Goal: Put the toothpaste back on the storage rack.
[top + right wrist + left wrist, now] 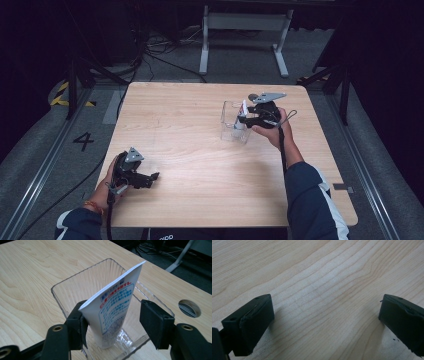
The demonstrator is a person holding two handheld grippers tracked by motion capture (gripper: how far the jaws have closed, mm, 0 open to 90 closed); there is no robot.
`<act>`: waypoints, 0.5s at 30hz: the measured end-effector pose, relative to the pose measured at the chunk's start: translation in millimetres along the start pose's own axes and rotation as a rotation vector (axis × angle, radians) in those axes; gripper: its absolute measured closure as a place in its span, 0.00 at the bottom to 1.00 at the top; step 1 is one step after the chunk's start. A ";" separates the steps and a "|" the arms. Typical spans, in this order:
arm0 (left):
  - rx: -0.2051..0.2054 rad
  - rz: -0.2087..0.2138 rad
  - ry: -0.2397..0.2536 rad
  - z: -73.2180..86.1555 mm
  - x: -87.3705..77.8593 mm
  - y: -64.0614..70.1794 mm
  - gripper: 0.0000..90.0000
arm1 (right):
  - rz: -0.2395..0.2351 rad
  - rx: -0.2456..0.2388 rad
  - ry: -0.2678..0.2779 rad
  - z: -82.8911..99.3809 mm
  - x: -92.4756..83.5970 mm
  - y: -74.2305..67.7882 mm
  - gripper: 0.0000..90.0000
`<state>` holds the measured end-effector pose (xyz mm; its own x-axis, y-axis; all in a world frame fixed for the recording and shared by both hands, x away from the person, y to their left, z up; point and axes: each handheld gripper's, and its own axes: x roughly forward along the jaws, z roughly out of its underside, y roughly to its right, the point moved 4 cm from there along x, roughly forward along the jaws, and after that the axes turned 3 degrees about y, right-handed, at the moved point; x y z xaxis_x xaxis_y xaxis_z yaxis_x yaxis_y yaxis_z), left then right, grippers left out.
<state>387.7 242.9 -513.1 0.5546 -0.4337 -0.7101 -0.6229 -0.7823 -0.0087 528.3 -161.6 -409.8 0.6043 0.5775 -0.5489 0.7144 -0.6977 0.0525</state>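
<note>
A white toothpaste tube (115, 312) with red and blue print stands upright, crimped end up, inside a clear plastic box (75, 277). My right gripper (116, 320) is open around the tube: its left pad touches the tube, while the right pad (153, 320) stands apart from it. In the high view the box (230, 122) sits right of the table's middle, with the tube (243, 109) and right gripper (250, 119) at it. My left gripper (150, 179) rests low near the front left, open (325, 322), with bare wood between its pads.
The wooden table (200, 150) has a round cable hole (189, 308) near the box. Beyond the far edge are a white desk frame (245, 30) and floor cables (150, 50). A "4" (83, 141) is marked on the floor at left.
</note>
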 end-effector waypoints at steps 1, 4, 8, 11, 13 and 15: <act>0.000 0.000 0.000 0.0 0.0 0.0 0.01 | 0.007 -0.007 -0.004 0.3 -1.7 -0.4 0.47; 0.000 0.000 0.000 0.0 0.0 0.0 0.01 | 0.008 -0.009 -0.001 -0.3 -5.7 -1.8 0.47; -0.002 -0.001 -0.001 0.2 -0.2 0.2 0.01 | 0.010 -0.027 -0.004 -2.0 -12.8 -4.6 0.46; -0.002 -0.001 -0.002 0.2 -0.2 0.2 0.01 | 0.014 -0.038 -0.010 -3.0 -17.3 -7.0 0.46; -0.002 -0.001 -0.001 0.2 -0.2 0.2 0.01 | 0.018 -0.052 -0.017 -3.2 -20.5 -9.5 0.46; -0.002 -0.001 -0.001 0.2 -0.2 0.2 0.01 | 0.020 -0.062 -0.023 -2.7 -23.3 -12.1 0.45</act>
<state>387.4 242.9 -513.1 0.5544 -0.4323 -0.7111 -0.6212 -0.7836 -0.0080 506.6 -165.5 -395.5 0.6111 0.5532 -0.5662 0.7230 -0.6813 0.1146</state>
